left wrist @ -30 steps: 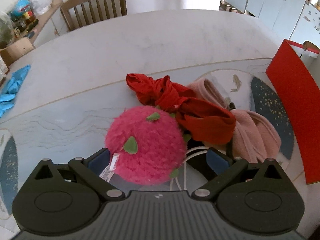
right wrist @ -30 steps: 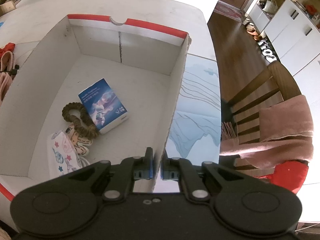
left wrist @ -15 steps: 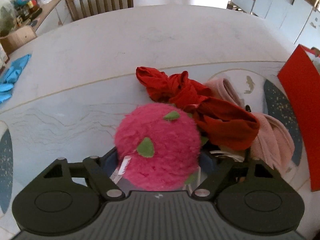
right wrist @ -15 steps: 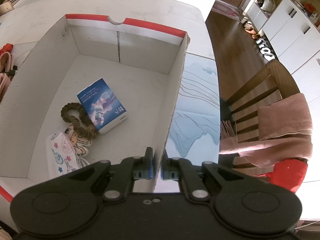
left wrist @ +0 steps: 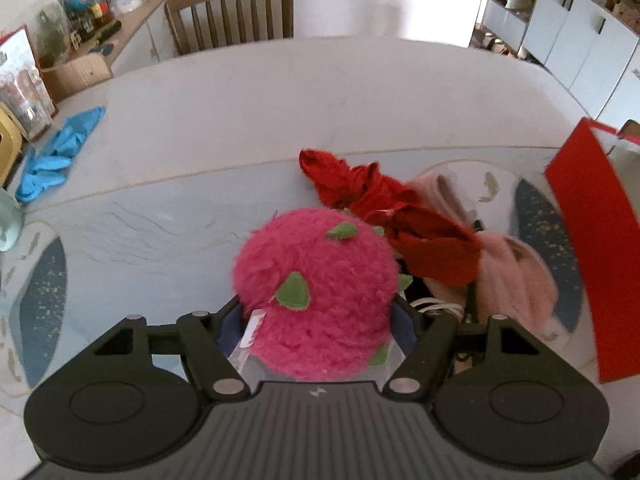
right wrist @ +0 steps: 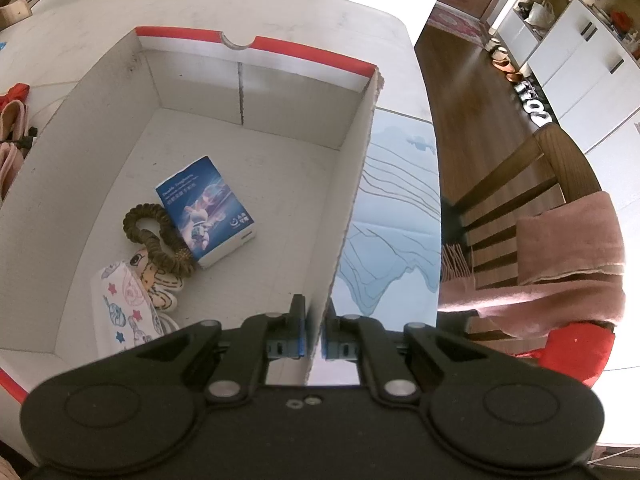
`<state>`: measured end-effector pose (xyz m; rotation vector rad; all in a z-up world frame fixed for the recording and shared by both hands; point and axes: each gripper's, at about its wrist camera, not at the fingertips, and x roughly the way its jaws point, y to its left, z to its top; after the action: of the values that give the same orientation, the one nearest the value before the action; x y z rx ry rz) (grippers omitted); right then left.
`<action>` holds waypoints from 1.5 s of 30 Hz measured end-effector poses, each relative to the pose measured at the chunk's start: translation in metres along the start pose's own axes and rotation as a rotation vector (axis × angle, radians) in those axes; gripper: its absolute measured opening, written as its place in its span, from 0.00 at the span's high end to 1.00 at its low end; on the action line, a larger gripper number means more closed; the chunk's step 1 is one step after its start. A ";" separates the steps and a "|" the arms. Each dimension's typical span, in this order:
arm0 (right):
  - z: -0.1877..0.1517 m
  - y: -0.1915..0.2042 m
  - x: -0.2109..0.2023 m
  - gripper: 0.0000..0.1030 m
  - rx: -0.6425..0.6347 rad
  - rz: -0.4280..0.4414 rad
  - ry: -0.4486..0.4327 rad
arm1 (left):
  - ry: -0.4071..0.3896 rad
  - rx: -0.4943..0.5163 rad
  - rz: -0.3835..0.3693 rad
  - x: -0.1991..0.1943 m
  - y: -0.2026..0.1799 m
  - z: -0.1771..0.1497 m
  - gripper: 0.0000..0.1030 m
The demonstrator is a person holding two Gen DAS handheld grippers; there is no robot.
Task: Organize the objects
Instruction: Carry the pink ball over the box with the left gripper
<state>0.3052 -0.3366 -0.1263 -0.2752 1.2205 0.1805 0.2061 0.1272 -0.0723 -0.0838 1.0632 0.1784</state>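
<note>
1. In the left wrist view, blue gloves (left wrist: 56, 148) lie at the far left edge of the table (left wrist: 320, 92), and a wooden chair (left wrist: 232, 16) stands behind it.
2. The left gripper (left wrist: 318, 320) is clamped on a fuzzy pink plush ball (left wrist: 316, 292) with green felt leaves, its jaws pressed against both sides of the toy.
3. Just right of the ball, a crumpled red cloth (left wrist: 400, 216) lies over a pink cloth (left wrist: 516, 276), with a white cable (left wrist: 436, 306) beneath.
4. The red outer wall of the box (left wrist: 596, 240) rises at the right edge.
5. In the right wrist view, the box (right wrist: 244, 92) holds a patterned pouch (right wrist: 124, 312), a brown hair scrunchie (right wrist: 152, 240) and a blue packet (right wrist: 206, 210).
6. The right gripper (right wrist: 314, 336) pinches the box's right wall between nearly closed jaws.
7. Farther right, a pink scarf (right wrist: 560, 264) drapes over another chair (right wrist: 520, 184).
</note>
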 end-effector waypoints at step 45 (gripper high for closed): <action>0.000 -0.001 0.000 0.95 -0.016 0.019 -0.040 | -0.036 0.664 -0.419 -0.036 -0.339 0.025 0.30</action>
<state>0.3051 -0.3377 -0.1264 -0.2727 1.1824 0.2107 0.2739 -0.2061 -0.0349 0.2941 1.0008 -0.5502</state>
